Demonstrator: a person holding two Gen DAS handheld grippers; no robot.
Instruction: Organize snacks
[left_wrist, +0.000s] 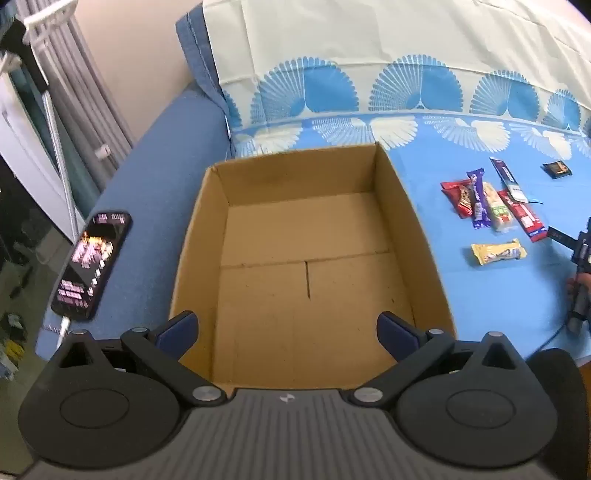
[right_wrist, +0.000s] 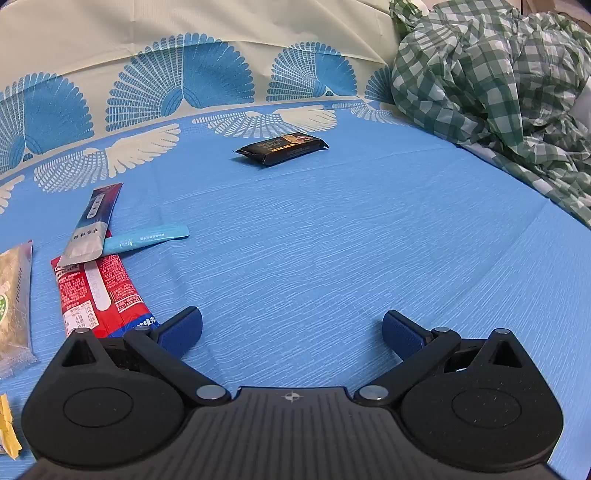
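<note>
An empty cardboard box stands open on the blue cloth, and my left gripper hangs open over its near edge with nothing between the fingers. To the box's right lie several snack packs: a red one, a purple bar, a cracker pack, a long red stick and a yellow bar. My right gripper is open above bare cloth. A black bar lies ahead of it. The red stick, a grey sachet and a light blue stick lie at its left.
A lit phone rests on the blue cushion left of the box. A green checked cloth is bunched at the far right. The other gripper and a hand show at the right edge of the left wrist view.
</note>
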